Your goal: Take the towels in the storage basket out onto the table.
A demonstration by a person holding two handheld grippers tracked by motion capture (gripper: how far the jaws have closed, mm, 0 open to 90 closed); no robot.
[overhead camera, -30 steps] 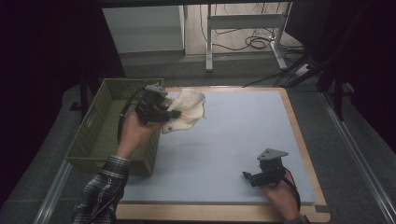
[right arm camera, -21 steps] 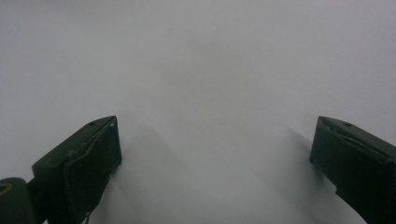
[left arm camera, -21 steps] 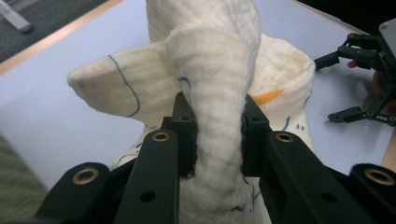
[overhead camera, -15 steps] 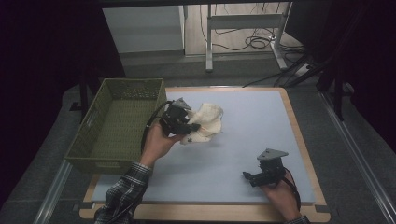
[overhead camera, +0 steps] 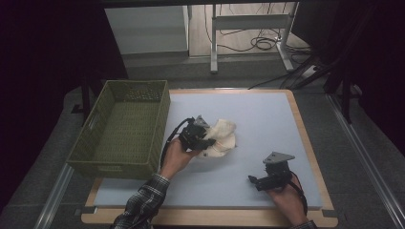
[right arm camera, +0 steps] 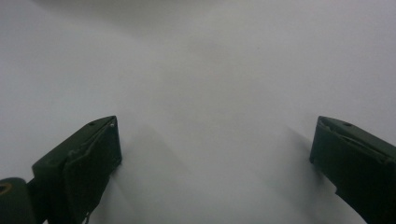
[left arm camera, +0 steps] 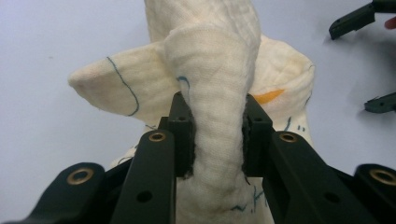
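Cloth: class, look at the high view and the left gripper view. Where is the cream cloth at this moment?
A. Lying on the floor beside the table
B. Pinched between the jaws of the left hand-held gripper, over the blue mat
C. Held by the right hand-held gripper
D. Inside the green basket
B: the cloth sits squeezed between the jaws of the left hand-held gripper, over the mat, outside the basket.

Counts: 1 cloth (overhead camera: 222,136), cream w/ blue stitching and 1 orange patch. 1 basket (overhead camera: 143,112), green. 2 grippers: left (overhead camera: 206,143), right (overhead camera: 251,180), 2 jaws ea. 2 hands, 1 per gripper. 1 mat (overhead camera: 267,119), 1 table (overhead camera: 305,138) under it.
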